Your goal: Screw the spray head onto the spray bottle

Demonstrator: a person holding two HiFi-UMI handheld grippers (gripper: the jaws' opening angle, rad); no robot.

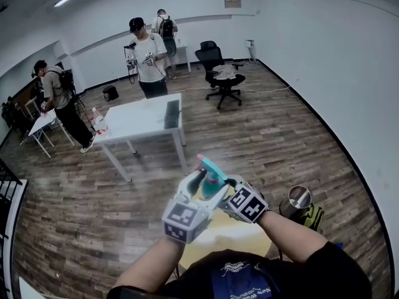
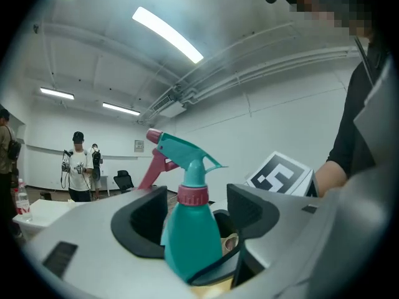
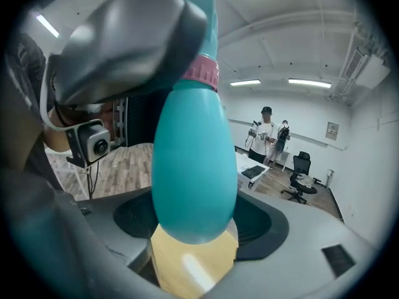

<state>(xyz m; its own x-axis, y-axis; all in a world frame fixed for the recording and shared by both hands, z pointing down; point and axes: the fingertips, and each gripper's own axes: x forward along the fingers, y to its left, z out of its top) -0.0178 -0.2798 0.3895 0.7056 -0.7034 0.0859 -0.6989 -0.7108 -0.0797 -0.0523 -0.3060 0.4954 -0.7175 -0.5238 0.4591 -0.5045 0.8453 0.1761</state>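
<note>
- Wood floor (image 1: 280,136) all round; both grippers meet in mid-air over a yellow top (image 1: 230,235).
- Right gripper (image 3: 196,223) is clamped on the belly of the bottle (image 3: 193,167).
- Left gripper (image 2: 198,215) has its jaws apart around the bottle's shoulder, with a gap at one pad.
- Head (image 2: 184,154) sits on the neck at the collar (image 2: 193,195); how tight, I cannot tell.
- Risks: left jaws closing on the body instead of the head would turn nothing; a skewed head could cross-thread; the smooth belly may slip.
- Cup (image 1: 298,199), table (image 1: 140,120) and people (image 1: 146,58) stand well apart; nothing blocks.

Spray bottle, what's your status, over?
Right tool grips the bottle. Left tool open around it. Spray head on, tightness unclear. Nothing in the way.
</note>
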